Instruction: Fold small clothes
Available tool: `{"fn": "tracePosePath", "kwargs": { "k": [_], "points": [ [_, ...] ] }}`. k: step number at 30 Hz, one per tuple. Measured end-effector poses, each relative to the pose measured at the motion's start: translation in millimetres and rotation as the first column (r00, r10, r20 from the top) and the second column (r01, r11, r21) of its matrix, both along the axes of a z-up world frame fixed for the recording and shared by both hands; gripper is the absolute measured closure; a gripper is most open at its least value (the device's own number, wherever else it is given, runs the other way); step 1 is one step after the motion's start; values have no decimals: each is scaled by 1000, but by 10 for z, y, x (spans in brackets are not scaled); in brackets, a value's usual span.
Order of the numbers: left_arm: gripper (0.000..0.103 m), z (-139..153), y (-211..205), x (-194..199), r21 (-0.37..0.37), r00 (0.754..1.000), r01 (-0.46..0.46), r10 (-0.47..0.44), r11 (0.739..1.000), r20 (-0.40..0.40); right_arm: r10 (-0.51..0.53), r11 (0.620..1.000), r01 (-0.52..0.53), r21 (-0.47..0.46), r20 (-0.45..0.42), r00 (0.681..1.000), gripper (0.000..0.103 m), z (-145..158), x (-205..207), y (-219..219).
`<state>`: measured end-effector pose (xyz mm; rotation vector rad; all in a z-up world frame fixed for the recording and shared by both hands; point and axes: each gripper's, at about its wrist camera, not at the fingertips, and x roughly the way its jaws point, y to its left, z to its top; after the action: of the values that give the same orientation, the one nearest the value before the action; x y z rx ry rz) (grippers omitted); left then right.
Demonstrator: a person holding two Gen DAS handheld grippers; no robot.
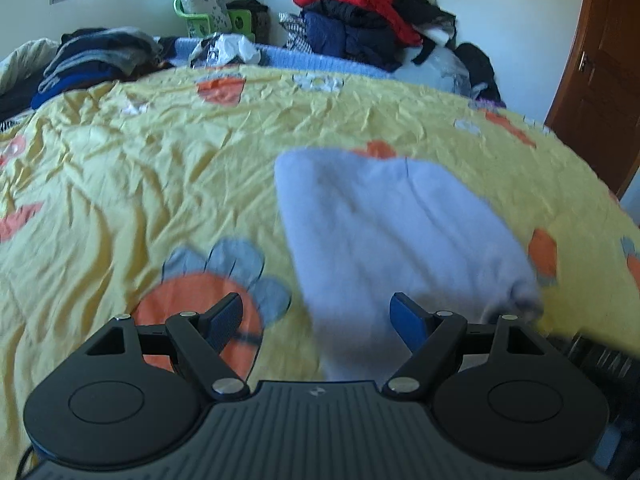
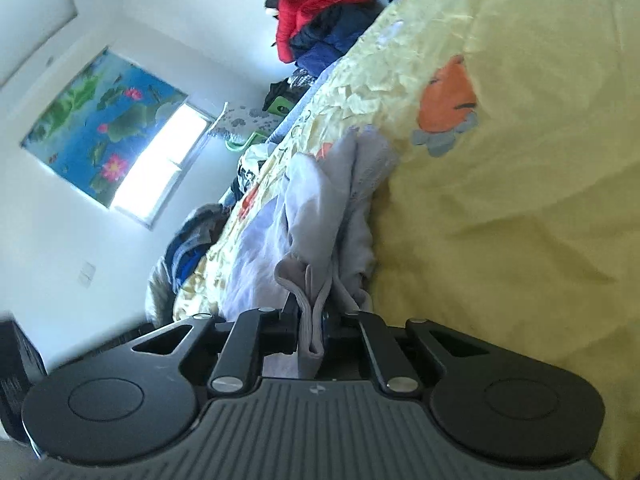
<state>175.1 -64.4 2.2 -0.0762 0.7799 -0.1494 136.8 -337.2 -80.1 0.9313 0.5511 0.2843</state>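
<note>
A small pale lavender garment (image 1: 396,232) lies on the yellow flowered bedspread (image 1: 160,160), doubled over lengthwise. My left gripper (image 1: 316,316) is open and empty, hovering just above the garment's near left edge. In the right wrist view, which is rolled sideways, my right gripper (image 2: 310,312) is shut on the garment's grey ribbed hem (image 2: 308,320). The rest of the garment (image 2: 320,208) bunches up in folds beyond its fingers, lying against the bedspread (image 2: 500,200).
A pile of red and dark clothes (image 1: 360,12) sits at the far side of the bed, with folded dark clothes (image 1: 92,60) at the far left. A wooden door (image 1: 600,72) stands at the right. A window (image 2: 160,160) and a flower picture (image 2: 100,128) are on the wall.
</note>
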Motion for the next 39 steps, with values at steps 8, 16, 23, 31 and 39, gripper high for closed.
{"fn": "tracePosePath", "kwargs": {
  "k": [8, 16, 23, 31, 39],
  "points": [
    [22, -182, -10, -286, -16, 999, 51, -52, 999, -5, -62, 954, 97, -284, 129, 990, 68, 464, -348, 37],
    [20, -263, -40, -448, -14, 998, 69, -69, 998, 15, 65, 905, -58, -422, 1, 998, 84, 366, -400, 271],
    [19, -210, 39, -477, -47, 999, 46, -46, 998, 18, 110, 868, -87, -489, 18, 994, 95, 450, -492, 285],
    [18, -191, 28, -417, -66, 999, 45, -44, 997, 9, 92, 824, -46, -564, 54, 994, 54, 606, -497, 323],
    [18, -177, 70, -333, -52, 999, 48, -47, 997, 20, 95, 875, -87, -475, -8, 995, 49, 455, -321, 254]
  ]
}}
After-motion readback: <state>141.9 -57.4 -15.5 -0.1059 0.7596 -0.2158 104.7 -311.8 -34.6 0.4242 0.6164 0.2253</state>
